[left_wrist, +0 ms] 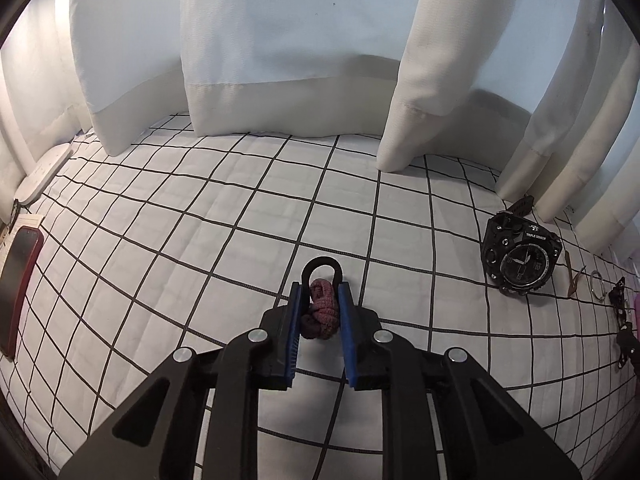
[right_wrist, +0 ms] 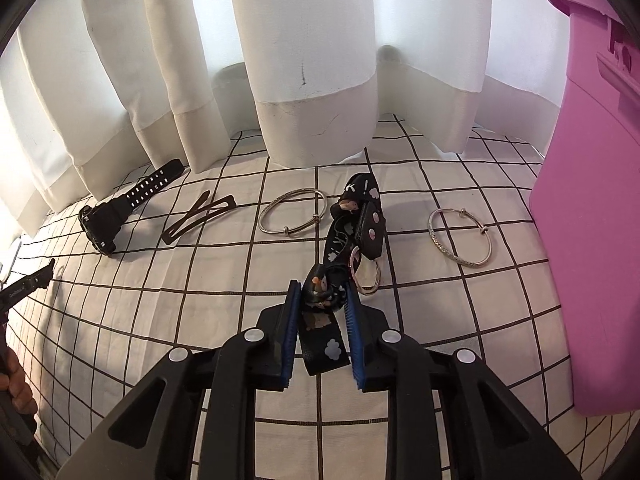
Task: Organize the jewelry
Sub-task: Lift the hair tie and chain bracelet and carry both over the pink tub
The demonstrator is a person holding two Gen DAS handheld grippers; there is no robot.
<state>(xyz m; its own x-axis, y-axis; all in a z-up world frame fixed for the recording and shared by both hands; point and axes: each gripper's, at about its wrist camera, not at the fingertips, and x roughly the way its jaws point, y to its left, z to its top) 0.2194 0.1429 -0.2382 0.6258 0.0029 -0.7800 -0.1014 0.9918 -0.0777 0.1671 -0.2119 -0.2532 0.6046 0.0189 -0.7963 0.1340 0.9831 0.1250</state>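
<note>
Curtain [left_wrist: 280, 40] closes the far edge of the checked sheet [left_wrist: 160, 240] in the left view; wide free sheet lies left of the left gripper [left_wrist: 320, 292]. Its fingers are clamped on one pink hair tie [left_wrist: 320, 308]. One watch [left_wrist: 520, 260] lies far right, one phone [left_wrist: 16, 280] at the left edge.

In the right view the right gripper [right_wrist: 320, 292] is clamped on one strap [right_wrist: 340, 248] with a ring. Two bangles [right_wrist: 292, 212] [right_wrist: 460, 236], one clip [right_wrist: 200, 216] and one watch [right_wrist: 120, 208] lie beyond it. The pink bin [right_wrist: 592, 200] blocks the right side.

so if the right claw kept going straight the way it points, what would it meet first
Probably the checked bedsheet just ahead, since the right claw, shut on the black printed strap, points steeply down. Depth is hard to judge.
</note>
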